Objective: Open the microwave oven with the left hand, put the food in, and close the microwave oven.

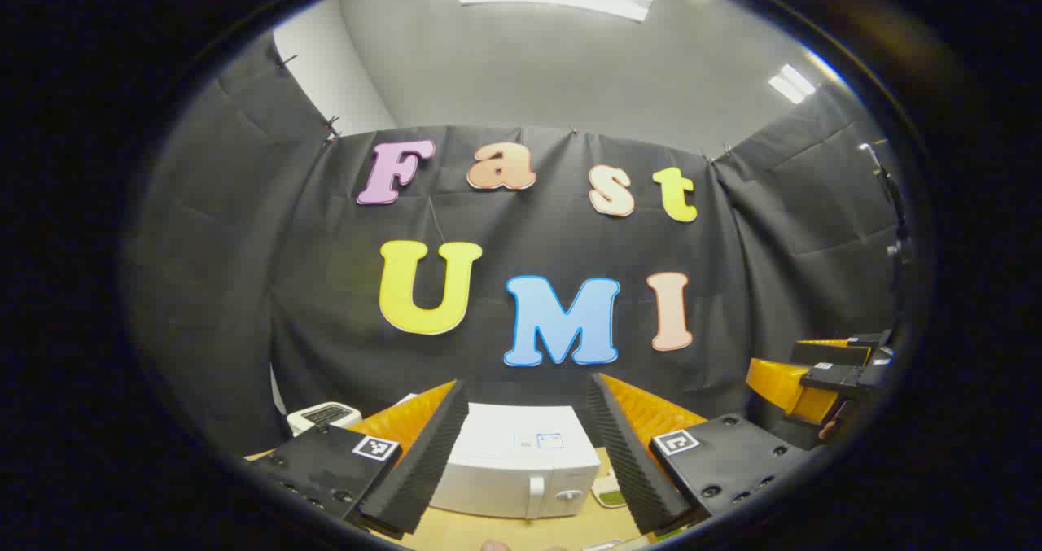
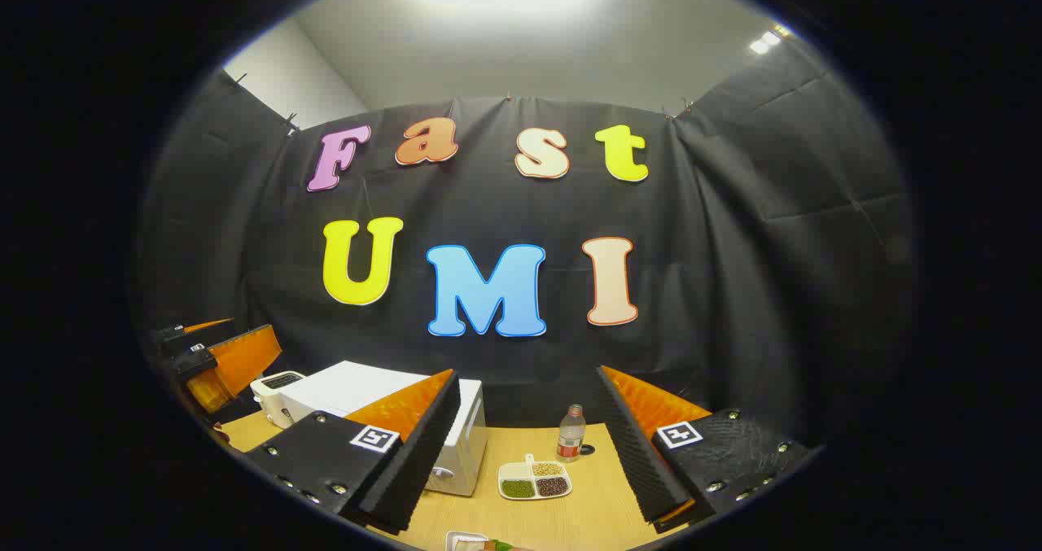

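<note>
Left gripper view: fingers (image 1: 423,461) of the left gripper (image 1: 527,453) spread wide apart, released, nothing between them, held above the light wooden table (image 1: 521,531). White box-shaped microwave oven (image 1: 518,461) sits on the table straight ahead between the fingers, door closed, vertical white handle (image 1: 535,496) and round knob (image 1: 568,495) on its front. White toaster (image 1: 324,417) just beside the microwave on its left. Small divided dish (image 1: 609,494) on the table right of the microwave, partly hidden behind the right-hand finger. Right gripper (image 1: 822,376) at the far right edge of the view, raised, well apart from the microwave

Right gripper view: its own fingers (image 2: 643,461) also spread wide, released, empty. Microwave (image 2: 383,421) on the left of the table (image 2: 562,518), door closed, partly hidden behind the left-hand finger, toaster (image 2: 275,392) touching or just beside it at the far side. White divided dish with green, brown and dark beans (image 2: 535,481) on the table near the microwave's front corner. Clear plastic bottle with red label (image 2: 571,434) upright just behind the dish. Left gripper (image 2: 220,364) at the far left edge of the view, raised. Food item with white wrap (image 2: 476,543) at the bottom edge, too cut off to tell what it is
</note>
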### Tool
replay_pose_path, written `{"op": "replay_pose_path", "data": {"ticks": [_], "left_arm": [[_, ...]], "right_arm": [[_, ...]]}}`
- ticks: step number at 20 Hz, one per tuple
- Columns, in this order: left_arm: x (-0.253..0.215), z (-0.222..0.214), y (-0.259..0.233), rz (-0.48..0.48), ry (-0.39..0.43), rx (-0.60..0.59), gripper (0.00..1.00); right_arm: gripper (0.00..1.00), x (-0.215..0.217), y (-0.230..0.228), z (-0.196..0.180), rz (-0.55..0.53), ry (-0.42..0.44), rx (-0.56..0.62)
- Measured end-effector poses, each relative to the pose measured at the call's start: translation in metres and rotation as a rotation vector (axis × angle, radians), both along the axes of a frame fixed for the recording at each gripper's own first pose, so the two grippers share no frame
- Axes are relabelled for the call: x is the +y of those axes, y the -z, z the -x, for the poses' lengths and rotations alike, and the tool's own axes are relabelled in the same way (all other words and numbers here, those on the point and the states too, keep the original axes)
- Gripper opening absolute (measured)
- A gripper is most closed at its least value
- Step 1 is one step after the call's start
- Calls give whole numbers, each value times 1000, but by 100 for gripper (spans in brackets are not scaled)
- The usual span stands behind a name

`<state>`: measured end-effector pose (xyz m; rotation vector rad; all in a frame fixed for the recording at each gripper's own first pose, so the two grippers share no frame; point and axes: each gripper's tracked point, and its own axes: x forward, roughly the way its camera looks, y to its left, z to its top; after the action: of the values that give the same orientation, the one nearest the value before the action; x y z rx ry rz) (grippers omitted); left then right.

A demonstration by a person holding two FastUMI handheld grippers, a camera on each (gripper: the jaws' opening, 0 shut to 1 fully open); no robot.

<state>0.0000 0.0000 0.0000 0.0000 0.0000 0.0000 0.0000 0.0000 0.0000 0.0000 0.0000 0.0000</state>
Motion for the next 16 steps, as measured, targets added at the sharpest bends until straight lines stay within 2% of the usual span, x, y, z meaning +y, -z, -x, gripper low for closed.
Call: {"op": "replay_pose_path", "data": {"ticks": [3,16], "left_arm": [[0,-14,-4,-9,-1,-12,100],[-10,-18,14,-19,20,15,100]], "right_arm": [[99,2,-5,-5,-4,-10,-16],[99,-5,10,-6,3,0,-1]]}}
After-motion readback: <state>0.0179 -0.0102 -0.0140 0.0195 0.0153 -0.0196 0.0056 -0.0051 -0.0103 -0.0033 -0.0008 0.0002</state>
